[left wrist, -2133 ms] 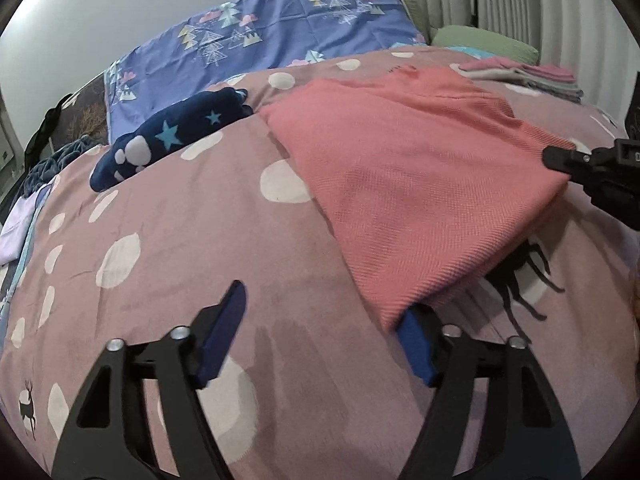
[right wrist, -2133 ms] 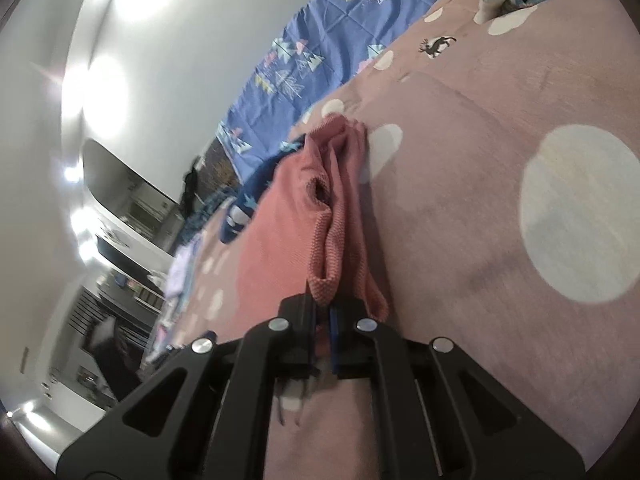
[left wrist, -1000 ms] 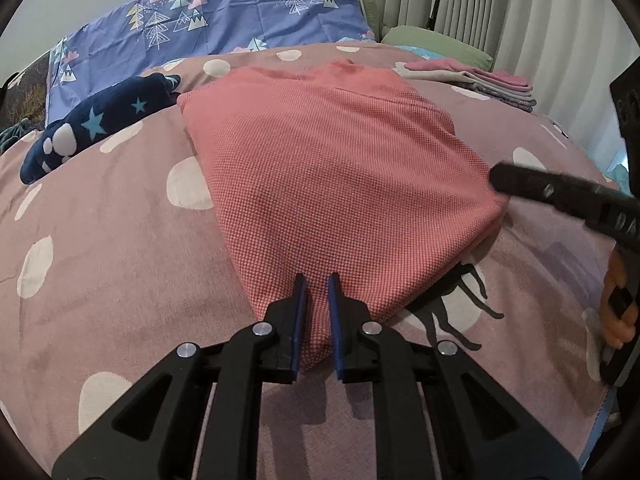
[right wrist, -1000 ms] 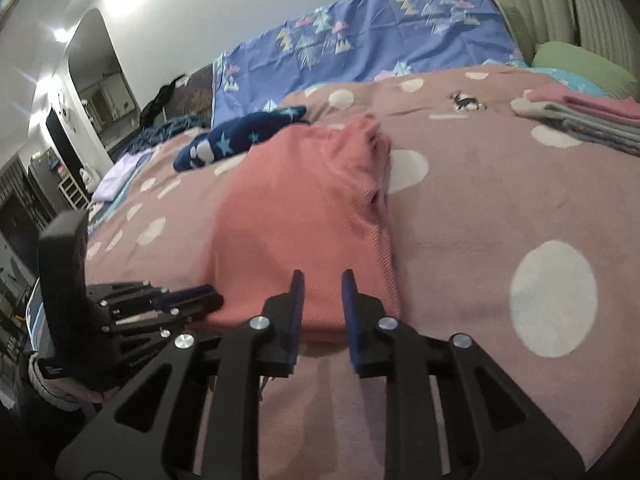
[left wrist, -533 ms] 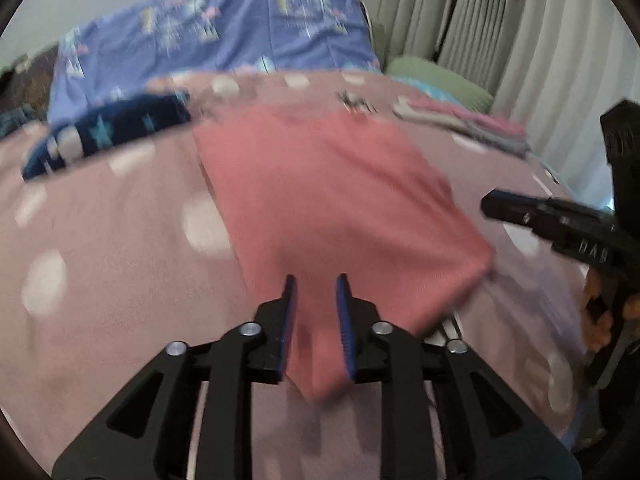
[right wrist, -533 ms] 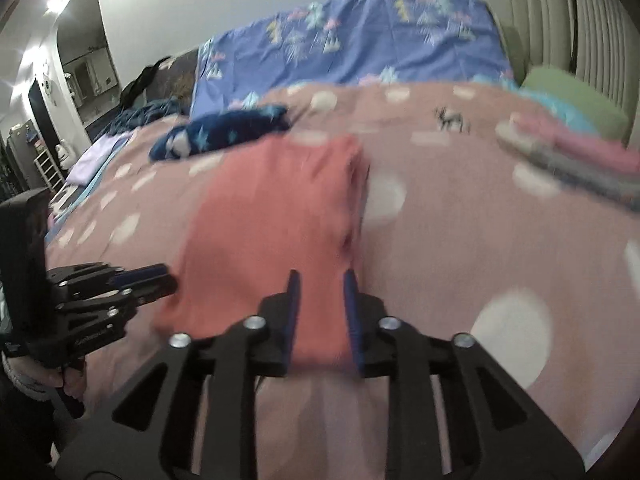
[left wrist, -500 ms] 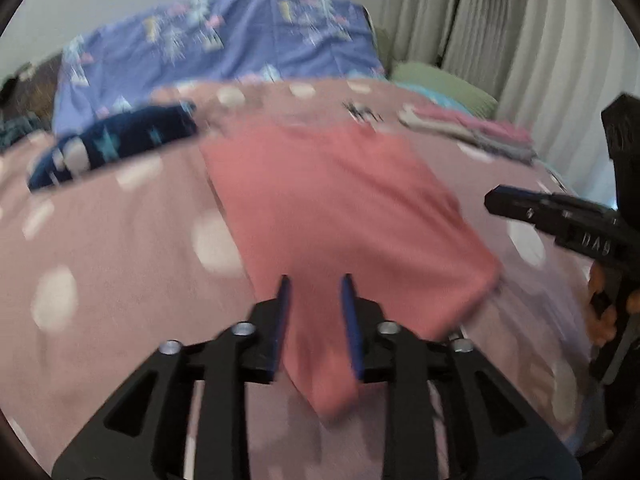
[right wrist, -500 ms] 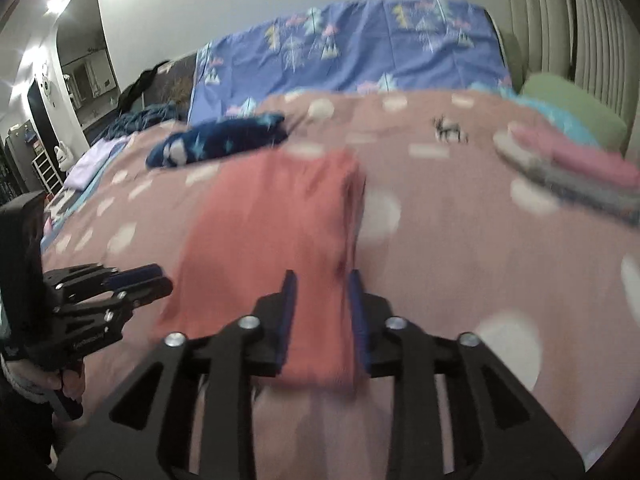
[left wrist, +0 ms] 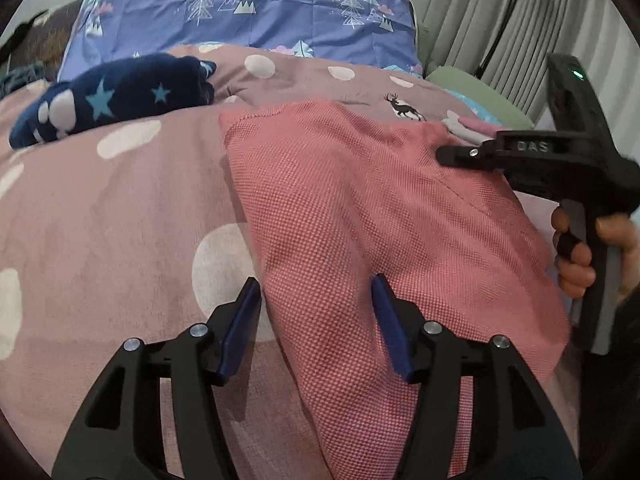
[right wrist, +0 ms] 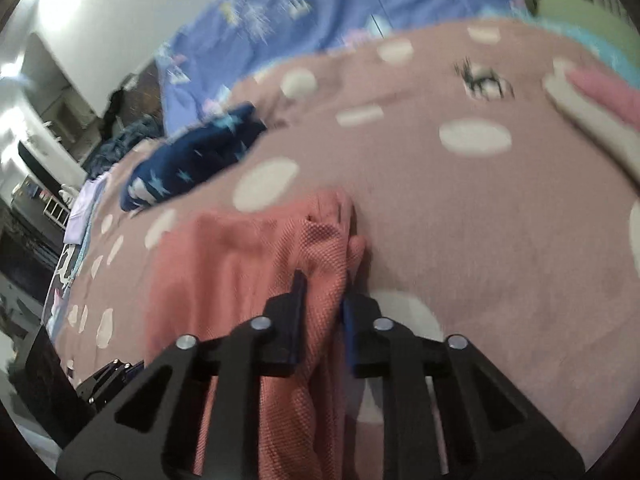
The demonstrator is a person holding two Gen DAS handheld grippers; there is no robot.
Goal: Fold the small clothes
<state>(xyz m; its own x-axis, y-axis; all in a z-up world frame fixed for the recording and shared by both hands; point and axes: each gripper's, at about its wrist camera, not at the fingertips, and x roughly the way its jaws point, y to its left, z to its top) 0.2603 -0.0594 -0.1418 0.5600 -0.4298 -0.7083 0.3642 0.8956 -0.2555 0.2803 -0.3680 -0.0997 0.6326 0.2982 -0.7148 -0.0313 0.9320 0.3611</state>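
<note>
A folded coral-pink knit garment (left wrist: 360,216) lies on the pink spotted bedspread (left wrist: 120,216). My left gripper (left wrist: 316,300) is open, its blue pads either side of the garment's near left edge. My right gripper (right wrist: 322,292) has its jaws narrowly apart with a fold of the same garment (right wrist: 256,264) between the pads, at its right edge. The right gripper also shows in the left wrist view (left wrist: 520,152), held over the garment's right side.
A navy star-patterned garment (left wrist: 112,96) lies behind to the left. A stack of folded clothes (right wrist: 592,112) sits at the far right. A blue tree-print pillow (left wrist: 248,4) and a green pillow (left wrist: 476,96) lie at the head, curtains (left wrist: 480,12) behind.
The left gripper's jaws have opened wide over the garment's edge. The right gripper has moved forward and down along the garment's right edge and now has a fold between its pads.
</note>
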